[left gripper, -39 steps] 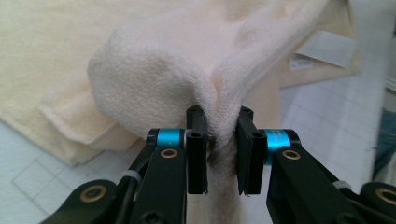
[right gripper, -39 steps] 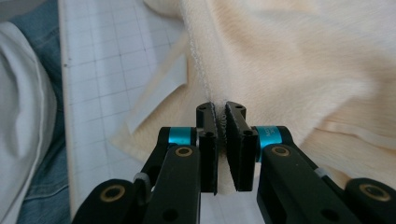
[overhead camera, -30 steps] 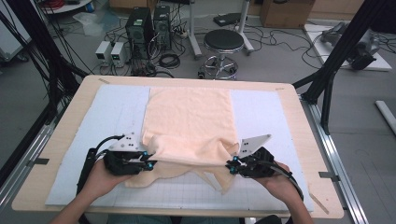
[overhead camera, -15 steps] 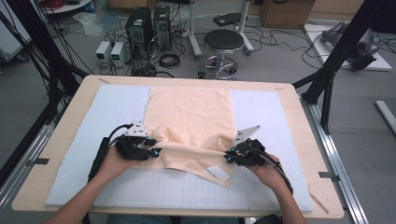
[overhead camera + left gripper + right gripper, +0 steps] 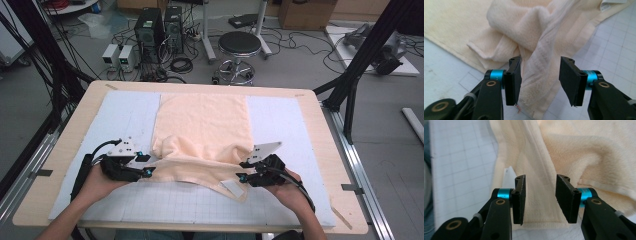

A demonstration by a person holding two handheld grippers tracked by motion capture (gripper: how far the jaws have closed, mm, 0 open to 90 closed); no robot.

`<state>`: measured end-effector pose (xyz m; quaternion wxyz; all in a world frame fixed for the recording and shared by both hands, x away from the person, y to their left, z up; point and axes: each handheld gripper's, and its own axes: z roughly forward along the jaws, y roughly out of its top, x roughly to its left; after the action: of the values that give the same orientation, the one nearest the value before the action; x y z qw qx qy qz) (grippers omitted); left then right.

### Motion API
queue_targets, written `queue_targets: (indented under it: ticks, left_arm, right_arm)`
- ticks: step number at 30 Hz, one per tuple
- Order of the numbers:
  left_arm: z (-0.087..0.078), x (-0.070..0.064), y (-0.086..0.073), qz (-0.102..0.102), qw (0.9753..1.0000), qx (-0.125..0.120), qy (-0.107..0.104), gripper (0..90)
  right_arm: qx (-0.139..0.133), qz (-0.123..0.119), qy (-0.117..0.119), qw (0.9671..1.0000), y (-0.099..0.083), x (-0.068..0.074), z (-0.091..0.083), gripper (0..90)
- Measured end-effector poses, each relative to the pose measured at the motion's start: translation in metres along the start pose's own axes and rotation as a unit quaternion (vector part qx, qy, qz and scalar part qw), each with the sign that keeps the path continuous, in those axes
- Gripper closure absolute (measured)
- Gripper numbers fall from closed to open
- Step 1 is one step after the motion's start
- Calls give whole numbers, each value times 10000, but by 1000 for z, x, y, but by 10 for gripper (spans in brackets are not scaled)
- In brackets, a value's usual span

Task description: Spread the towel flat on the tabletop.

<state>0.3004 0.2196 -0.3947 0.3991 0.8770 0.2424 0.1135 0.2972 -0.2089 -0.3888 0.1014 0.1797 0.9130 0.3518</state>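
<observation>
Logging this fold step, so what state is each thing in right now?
Towel: far part flat on the mat, near edge bunched and partly folded over.
Left tongs: open, the towel's edge between the jaws.
Right tongs: open, straddling the towel's hem.
Label: exposed, lying on the mat.

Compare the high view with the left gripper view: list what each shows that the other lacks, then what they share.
High view alone: the whole table, the right gripper at the towel's near right corner, both hands, and a stool and computer towers on the floor beyond.

Left gripper view alone: a close look at its jaws standing apart with a bunched towel edge between them, touching the one jaw but clear of the other.

Both: the peach towel, the left gripper, the white label on the towel and the gridded mat.
</observation>
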Motion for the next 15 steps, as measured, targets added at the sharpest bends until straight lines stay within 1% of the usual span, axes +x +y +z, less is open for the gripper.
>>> queue_targets:
  ticks: [2,3,4,5,7,8,9,10,12,14,15]
  left_arm:
    - [7,1,-2,-66,9999,9,-115,539]
    - [10,1,-1,-47,9998,24,-183,549]
    - [14,0,-1,-10,9998,34,-211,565]
    - [16,1,0,-1,9997,40,-247,616]
    - [22,3,1,6,9996,85,-269,681]
    - [25,3,1,-74,9995,135,-261,741]
    - [26,4,0,-96,9995,160,-249,781]
    - [24,3,0,-95,9995,168,-260,817]
    - [17,0,1,-62,9995,61,-299,833]
    - [5,-6,2,-39,9996,-31,-271,837]
    - [-2,-10,2,-17,9996,-41,-272,838]
  right_arm:
    - [87,-30,17,10000,0,-1,8,594]
    - [125,-21,10,9999,0,-2,12,593]
    - [161,-67,-26,9998,1,-3,16,596]
    - [219,-66,-37,9997,1,-4,20,612]
    - [265,-71,-57,9996,1,-7,26,650]
    - [319,-43,-55,9995,1,-9,28,686]
    - [319,-1,-42,9995,1,-11,30,727]
    - [332,36,26,9994,0,-13,31,773]
    - [294,120,154,9994,0,-14,29,833]
    - [162,151,300,9993,0,-11,21,860]
    - [68,116,318,9994,0,-9,15,865]
